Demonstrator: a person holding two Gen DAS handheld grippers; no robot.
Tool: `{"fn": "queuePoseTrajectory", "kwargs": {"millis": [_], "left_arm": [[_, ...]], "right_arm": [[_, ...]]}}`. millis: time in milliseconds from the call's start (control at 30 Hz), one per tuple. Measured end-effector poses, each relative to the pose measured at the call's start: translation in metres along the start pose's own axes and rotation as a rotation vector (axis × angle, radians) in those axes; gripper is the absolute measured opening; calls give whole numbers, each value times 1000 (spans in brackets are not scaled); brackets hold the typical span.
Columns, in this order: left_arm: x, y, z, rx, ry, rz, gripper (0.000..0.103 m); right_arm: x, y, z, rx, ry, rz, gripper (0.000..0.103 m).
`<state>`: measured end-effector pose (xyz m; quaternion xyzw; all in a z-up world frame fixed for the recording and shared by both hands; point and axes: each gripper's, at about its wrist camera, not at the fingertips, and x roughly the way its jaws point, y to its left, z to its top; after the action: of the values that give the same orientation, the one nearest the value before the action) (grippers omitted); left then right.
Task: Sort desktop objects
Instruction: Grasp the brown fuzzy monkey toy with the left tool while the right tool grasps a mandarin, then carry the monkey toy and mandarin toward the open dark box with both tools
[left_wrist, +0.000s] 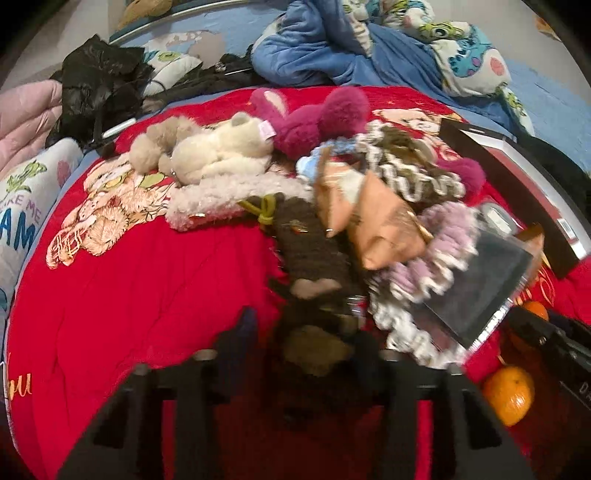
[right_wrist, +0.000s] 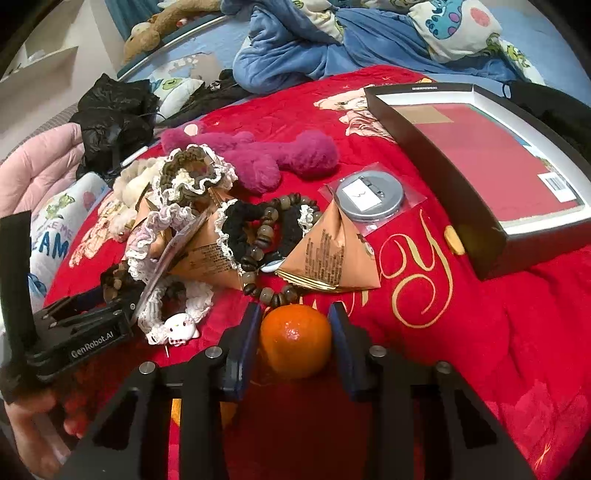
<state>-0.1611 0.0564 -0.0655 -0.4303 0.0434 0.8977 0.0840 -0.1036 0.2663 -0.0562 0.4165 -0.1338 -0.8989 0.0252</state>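
Two tongs busy on red bedspread (right_wrist: 480, 332). Right tongs (right_wrist: 293, 341) bracket mandarin (right_wrist: 295, 341) just below bead bracelet (right_wrist: 266, 240), pads near skin, contact unclear. Left tongs (left_wrist: 299, 350), beside same bracelet, clenched on brown fuzzy scrunchie (left_wrist: 314, 347), lifting it from pile for sorting.

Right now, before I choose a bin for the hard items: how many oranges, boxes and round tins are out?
Oranges: 2
Box: 1
Round tin: 1
Total: 4
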Motion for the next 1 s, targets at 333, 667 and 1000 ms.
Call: {"fn": "queuePoseTrajectory", "kwargs": {"millis": [333,667,1000], "left_arm": [[-24,12,-10,-62,-43,-31,33],[-46,26,-11,-97,-107,-3,32],[-72,20,-13,-89,-175,-14,31]], "right_arm": [[-8,2,-6,8,-13,22,36],[-24,2,-6,2,-68,36,36],[-32,3,-7,-6,-91,50,36]]}}
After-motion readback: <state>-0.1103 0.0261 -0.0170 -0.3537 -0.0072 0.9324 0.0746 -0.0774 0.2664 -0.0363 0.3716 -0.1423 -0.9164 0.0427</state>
